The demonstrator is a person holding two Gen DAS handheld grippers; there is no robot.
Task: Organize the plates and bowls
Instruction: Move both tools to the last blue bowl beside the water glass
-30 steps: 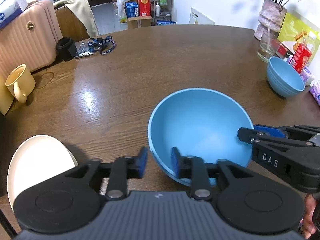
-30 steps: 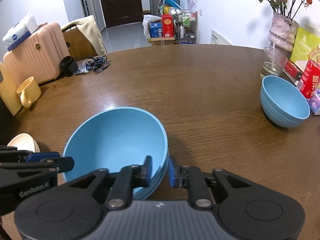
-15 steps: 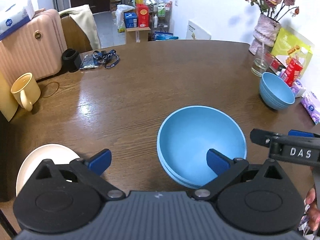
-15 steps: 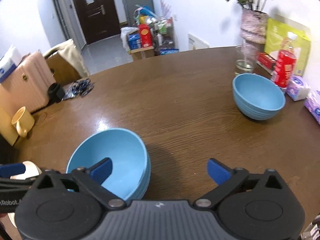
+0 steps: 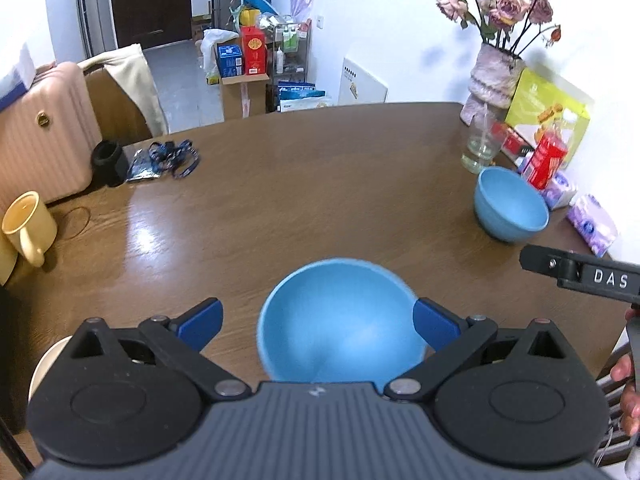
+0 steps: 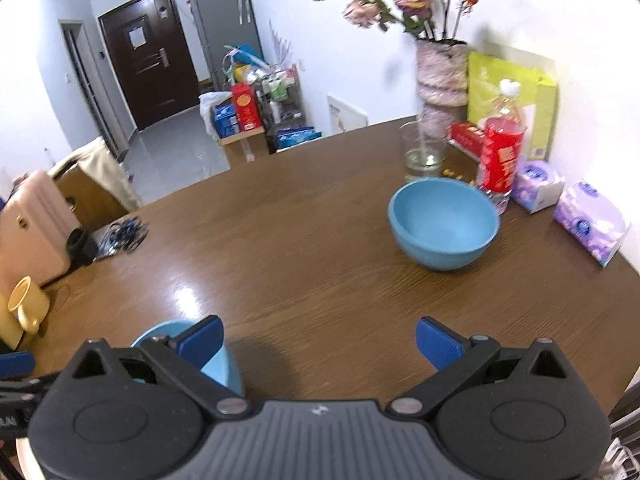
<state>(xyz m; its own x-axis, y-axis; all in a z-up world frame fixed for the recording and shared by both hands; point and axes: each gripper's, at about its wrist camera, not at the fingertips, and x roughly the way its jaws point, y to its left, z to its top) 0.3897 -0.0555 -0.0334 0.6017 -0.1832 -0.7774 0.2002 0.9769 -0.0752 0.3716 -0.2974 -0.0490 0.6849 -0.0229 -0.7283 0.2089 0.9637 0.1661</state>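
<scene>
The left gripper [image 5: 318, 322] hangs over the near bowl [image 5: 340, 320] with its blue fingers [image 5: 200, 322] spread wide — they grip nothing. The bowl sits on the table [image 5: 300, 184] near its front edge, framed between the two pads. A white plate [image 5: 46, 364] peeks out at lower left, mostly hidden behind the gripper body.

The right gripper [image 6: 319, 338] is also spread wide and holds nothing; bare wood shows between its fingers. The far bowl [image 6: 444, 224] stands well apart at the table's right side, just beside a glass [image 6: 424, 156] and a red bottle [image 6: 500, 152]. A yellow mug [image 5: 28, 226] stands at the left edge.
</scene>
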